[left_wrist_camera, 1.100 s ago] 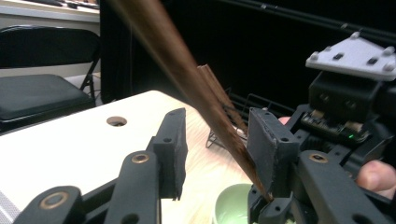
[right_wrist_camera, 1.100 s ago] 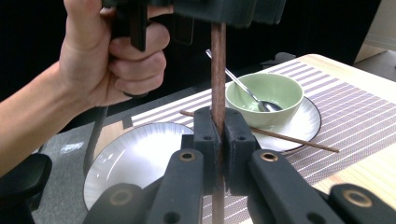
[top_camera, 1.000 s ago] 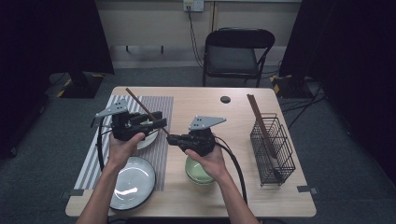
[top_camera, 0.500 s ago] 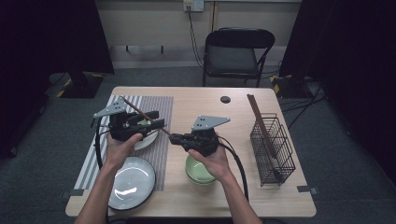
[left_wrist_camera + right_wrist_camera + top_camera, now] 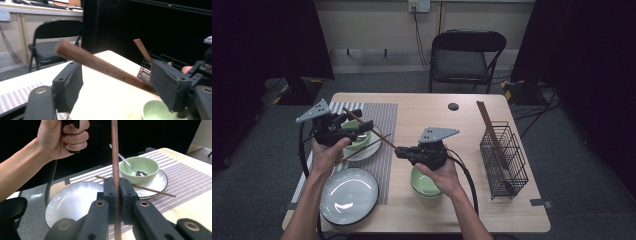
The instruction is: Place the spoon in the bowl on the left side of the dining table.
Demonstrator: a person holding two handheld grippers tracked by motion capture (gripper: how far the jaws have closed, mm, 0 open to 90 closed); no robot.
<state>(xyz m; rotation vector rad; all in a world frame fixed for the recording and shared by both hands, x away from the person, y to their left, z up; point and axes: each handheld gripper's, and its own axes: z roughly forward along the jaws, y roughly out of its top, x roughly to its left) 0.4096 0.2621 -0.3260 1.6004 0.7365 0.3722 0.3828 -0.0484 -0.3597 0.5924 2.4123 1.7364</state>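
Observation:
My right gripper (image 5: 398, 151) is shut on one end of a brown chopstick (image 5: 371, 129), which slants up and left over the striped placemat (image 5: 384, 117). In the right gripper view the chopstick (image 5: 115, 152) rises straight from the closed jaws of the right gripper (image 5: 116, 195). My left gripper (image 5: 362, 125) has just been opening. Its jaws stand apart around the chopstick (image 5: 105, 67) without pressing it, as the left gripper view (image 5: 117, 82) shows. A second chopstick (image 5: 150, 190) lies across the small plate (image 5: 160, 182) that carries a green bowl (image 5: 138, 167) with a spoon (image 5: 125, 161).
A large white plate (image 5: 349, 195) sits near the front left edge. Another green bowl (image 5: 422, 182) is under my right hand. A black wire basket (image 5: 504, 155) with chopsticks (image 5: 489, 127) stands at the right. A small black disc (image 5: 454, 106) lies at the back, a chair (image 5: 462, 55) beyond.
The left gripper's jaws have spread off the chopstick and the left hand has shifted slightly left. The right gripper keeps its grip and has stayed put.

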